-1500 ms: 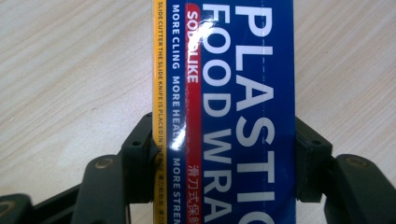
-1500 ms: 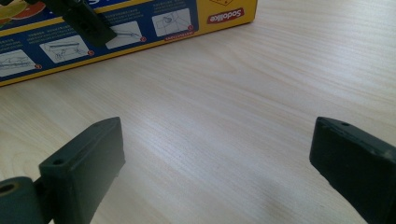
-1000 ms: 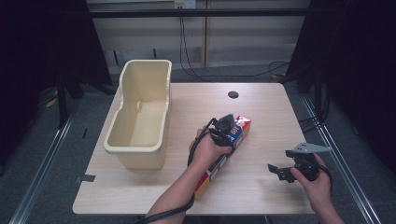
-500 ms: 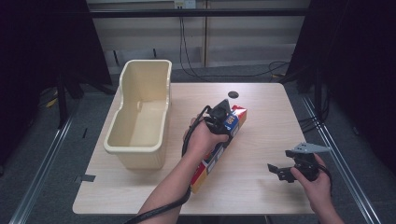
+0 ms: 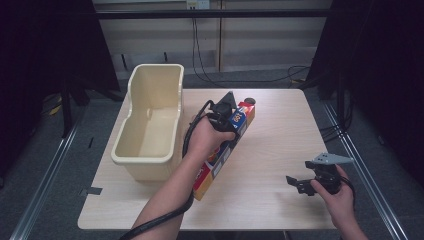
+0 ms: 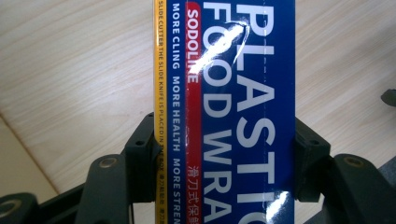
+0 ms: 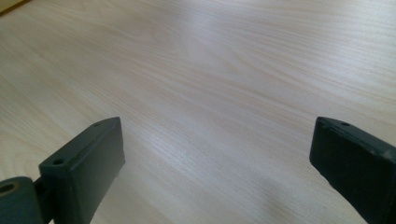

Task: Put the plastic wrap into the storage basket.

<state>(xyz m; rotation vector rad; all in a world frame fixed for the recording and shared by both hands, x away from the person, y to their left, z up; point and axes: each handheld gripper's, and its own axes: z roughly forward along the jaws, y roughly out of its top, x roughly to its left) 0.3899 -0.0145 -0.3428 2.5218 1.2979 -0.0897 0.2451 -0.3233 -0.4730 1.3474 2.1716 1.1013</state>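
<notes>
One long blue cardboard box of plastic food wrap (image 5: 222, 152) has come up off our pale wooden table (image 5: 280, 130) at its far end, squeezed in our left gripper (image 5: 226, 111), so we can carry it to the cream plastic tub (image 5: 150, 120), while our right gripper (image 5: 300, 182) waits with jaws wide and empty.

Cream plastic bin (image 5: 150, 120) on the wooden table (image 5: 280, 130), open side up, nothing seen inside, just beside the left fingers. Small dark round spot (image 5: 249, 100) on the tabletop just beyond those fingers. Cables (image 5: 200, 55) trail over the floor, well apart from them.

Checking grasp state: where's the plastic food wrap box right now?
High view: the plastic food wrap box is clamped in the left gripper, mid-table just right of the cream tub.
</notes>
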